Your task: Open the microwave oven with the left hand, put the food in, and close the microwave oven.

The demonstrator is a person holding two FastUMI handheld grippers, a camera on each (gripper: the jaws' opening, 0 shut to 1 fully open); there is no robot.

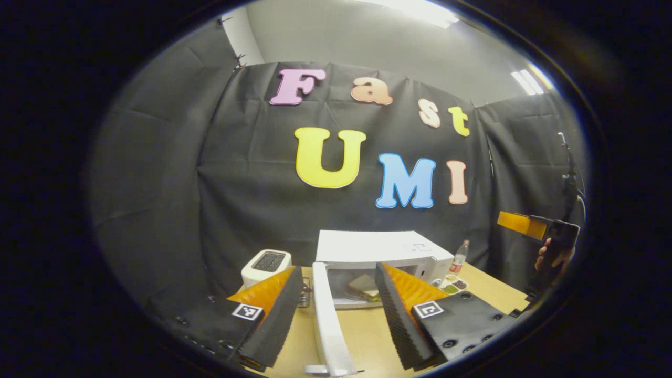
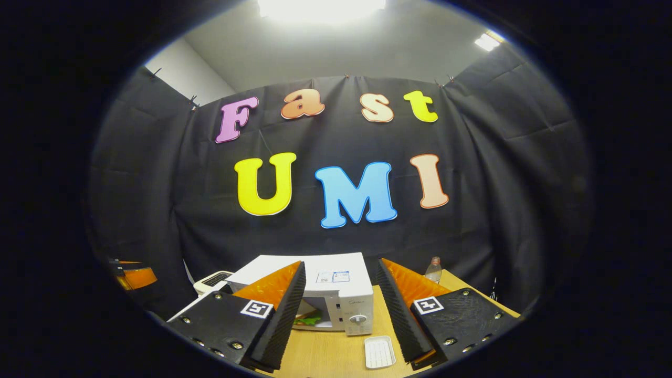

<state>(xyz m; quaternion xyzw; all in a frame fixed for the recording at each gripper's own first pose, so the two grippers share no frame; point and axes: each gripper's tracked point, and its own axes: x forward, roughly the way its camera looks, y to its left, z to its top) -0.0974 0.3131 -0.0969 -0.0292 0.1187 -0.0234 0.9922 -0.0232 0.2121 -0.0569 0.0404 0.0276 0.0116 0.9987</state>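
Inside microwave [image 1: 386, 252], sandwich [image 1: 366, 287], door [image 1: 328, 320] swung toward camera

White microwave [image 1: 386, 249], white door [image 1: 329, 320]. White toaster [image 1: 266, 265], dark slots. Counter [image 1: 367, 336] light wood. White ridged tray [image 2: 379, 352]. Clear bottle [image 2: 433, 270], red cap. Sandwich [image 1: 366, 287] tan, green filling.

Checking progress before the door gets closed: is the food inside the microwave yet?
Yes. The sandwich lies inside the microwave, whose door stands open.

Microwave [image 1: 386, 252] mouth open — swung-out door [image 1: 329, 320] flanks the approach.
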